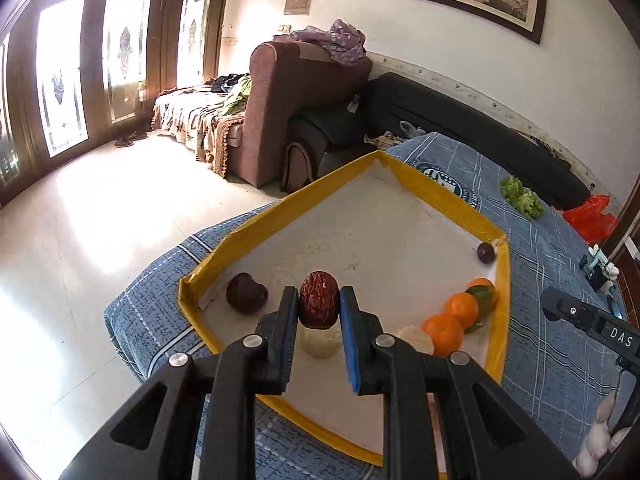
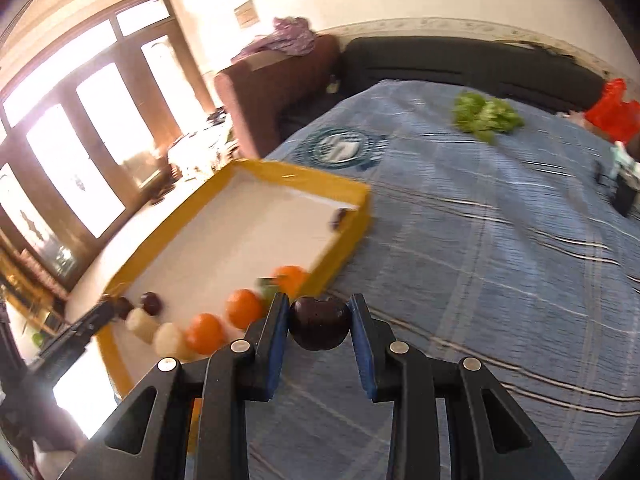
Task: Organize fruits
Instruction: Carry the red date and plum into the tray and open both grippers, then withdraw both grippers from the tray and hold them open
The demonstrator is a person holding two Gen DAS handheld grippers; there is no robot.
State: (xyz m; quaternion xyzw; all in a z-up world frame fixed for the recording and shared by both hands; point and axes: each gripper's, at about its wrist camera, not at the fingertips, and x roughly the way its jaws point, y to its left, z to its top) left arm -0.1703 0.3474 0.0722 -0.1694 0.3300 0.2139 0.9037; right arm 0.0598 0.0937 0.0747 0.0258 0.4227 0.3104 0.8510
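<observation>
While the left tongs (image 1: 319, 309) are pinching a wrinkled red date (image 1: 319, 305) between their pads at the lower centre of the left wrist view, a pale peeled fruit (image 1: 320, 343) is lying on the tray floor directly beneath it. Just to the right, a second pale piece (image 1: 416, 339) is sitting against a row of three oranges (image 1: 460, 316) running toward the tray's right wall, one showing a green leaf. Left of the tongs, a dark plum (image 1: 247, 293) is resting near the corner of the yellow-rimmed tray (image 1: 256, 222), and farther back a small dark fruit (image 1: 486, 252) is lying in the right corner. In the right wrist view, the right tongs (image 2: 319, 325) are gripping another dark plum (image 2: 319, 323) at lower centre, over the blue checked bedspread (image 2: 500, 248) just beside the tray's near wall. Beyond, at the upper right of both frames, a leafy green bunch (image 2: 486, 117) is lying on the bedspread, with a red bag (image 2: 612, 110) past it.
</observation>
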